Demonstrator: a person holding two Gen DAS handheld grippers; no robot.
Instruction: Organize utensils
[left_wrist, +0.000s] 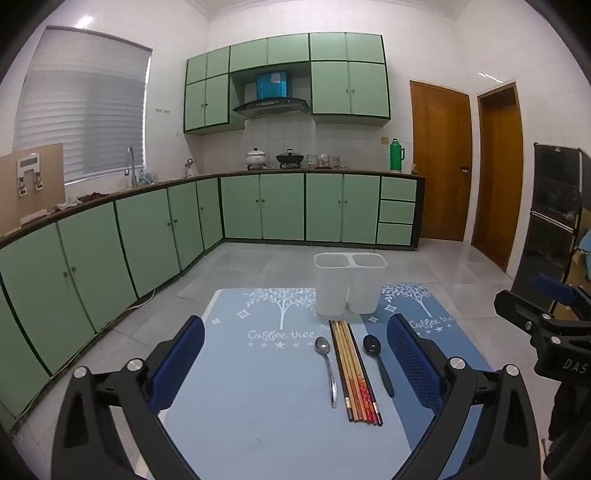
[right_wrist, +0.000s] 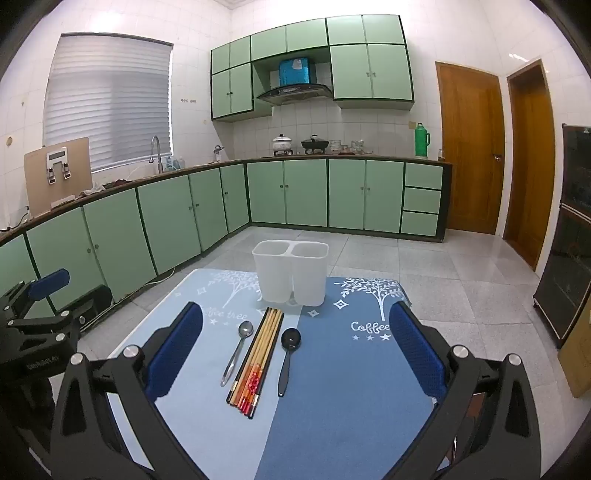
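Observation:
On a blue mat (left_wrist: 251, 369) (right_wrist: 351, 387) lie a metal spoon (left_wrist: 327, 365) (right_wrist: 236, 350), a bundle of several chopsticks (left_wrist: 354, 373) (right_wrist: 256, 358) and a black spoon (left_wrist: 376, 360) (right_wrist: 288, 354), side by side. Behind them stands a white two-compartment holder (left_wrist: 349, 282) (right_wrist: 291, 271), with nothing seen in it. My left gripper (left_wrist: 295, 339) hovers open above the mat, short of the utensils. My right gripper (right_wrist: 295, 332) is open too, with nothing between its fingers. Each gripper shows at the edge of the other's view.
The mat covers a low table standing on a grey tiled floor (left_wrist: 258, 266). Green kitchen cabinets (left_wrist: 147, 229) run along the left and back walls. Two wooden doors (left_wrist: 443, 162) and a dark glass cabinet (left_wrist: 554, 221) stand on the right.

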